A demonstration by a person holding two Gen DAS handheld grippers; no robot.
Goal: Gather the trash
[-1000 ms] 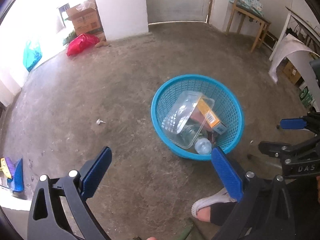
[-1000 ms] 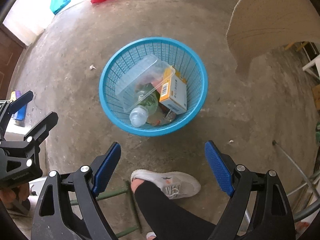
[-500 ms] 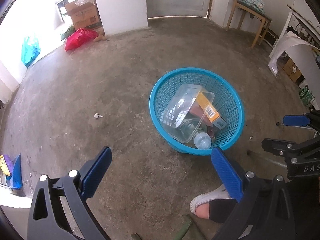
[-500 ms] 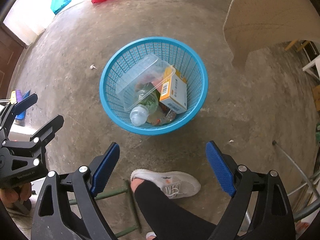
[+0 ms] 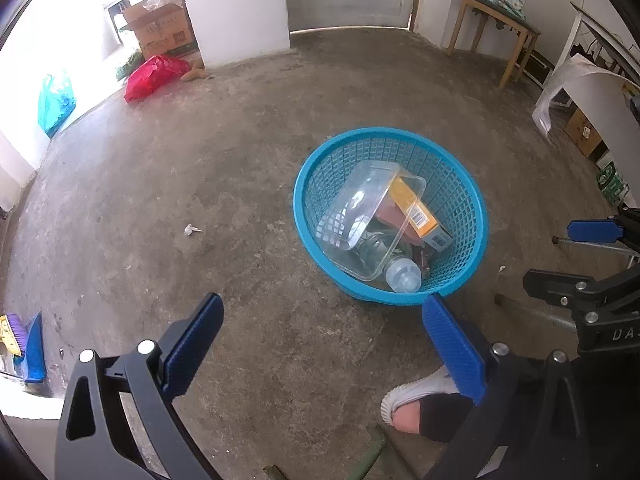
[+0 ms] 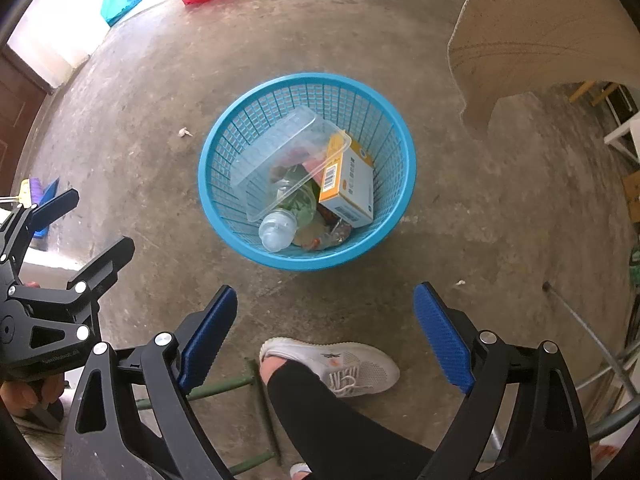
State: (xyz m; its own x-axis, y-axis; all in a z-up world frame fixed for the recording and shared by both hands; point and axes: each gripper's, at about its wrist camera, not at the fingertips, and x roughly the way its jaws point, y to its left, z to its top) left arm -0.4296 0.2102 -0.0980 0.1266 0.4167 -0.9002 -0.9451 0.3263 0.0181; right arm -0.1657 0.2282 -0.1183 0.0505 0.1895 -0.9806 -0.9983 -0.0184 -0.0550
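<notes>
A blue mesh basket [image 5: 310, 184] [image 6: 224, 136] stands on the concrete floor. Inside it lie a clear plastic tray [image 5: 360, 208] [image 6: 276, 148], a plastic bottle [image 5: 402, 278] [image 6: 280, 228], an orange-and-white box [image 5: 416, 210] [image 6: 350, 184] and some wrappers. A small white scrap [image 5: 191, 230] [image 6: 184, 132] lies on the floor left of the basket. My left gripper [image 5: 322, 312] hovers open above the floor, short of the basket, holding nothing. My right gripper [image 6: 324, 304] is also open and empty, just short of the basket's near rim.
A person's white shoe [image 6: 340, 364] and black-clad leg stand below the basket. A red bag [image 5: 154, 76], a teal bag [image 5: 56, 104] and a cardboard box [image 5: 162, 32] sit by the far wall. A wooden chair [image 5: 496, 12] and a cloth-covered table [image 6: 532, 28] stand at right.
Both grippers have drifted back slightly from the basket, which sits a little higher in the left wrist view. The left gripper has risen in the right wrist view. Both stay open.
</notes>
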